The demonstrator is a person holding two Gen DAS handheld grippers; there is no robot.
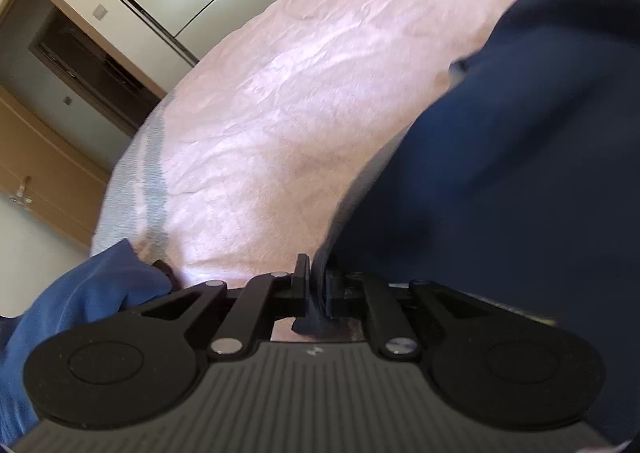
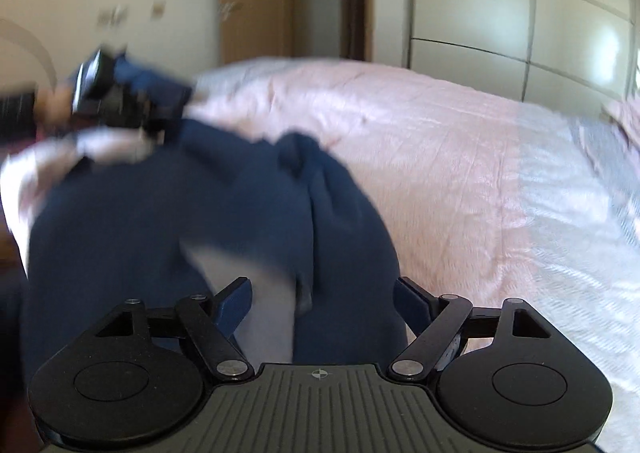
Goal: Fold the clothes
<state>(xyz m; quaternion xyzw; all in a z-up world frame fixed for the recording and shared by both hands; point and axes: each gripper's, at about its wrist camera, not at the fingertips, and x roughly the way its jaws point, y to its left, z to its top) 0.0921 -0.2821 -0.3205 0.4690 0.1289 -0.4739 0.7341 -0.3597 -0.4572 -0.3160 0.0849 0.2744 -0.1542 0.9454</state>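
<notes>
Left wrist view: the left gripper [image 1: 316, 289] sits at the bottom centre of the frame with its jaws nearly together, pinching a thin edge of the navy garment [image 1: 500, 181]. The cloth rises from the pinch and fills the right half of the frame, lifted and blurred. The pink bedspread [image 1: 280, 113] takes up the middle. A lighter blue cloth [image 1: 80, 293] bunches at the lower left, beside the gripper body. A wooden door [image 1: 44, 157] stands at the left edge.

Right wrist view: the right gripper [image 2: 322, 297] is at the bottom centre, jaws spread wide and holding nothing; the navy garment [image 2: 140, 213] lies rumpled under and ahead of them, its pale lining showing between the fingers. The left gripper [image 2: 120, 101] appears at the upper left, clamped on a corner of the same cloth. The bedspread [image 2: 460, 173] stretches to the right.

I would judge the fold barely started: the garment is creased and heaped with no clean edges, so spreading and folding remain.
</notes>
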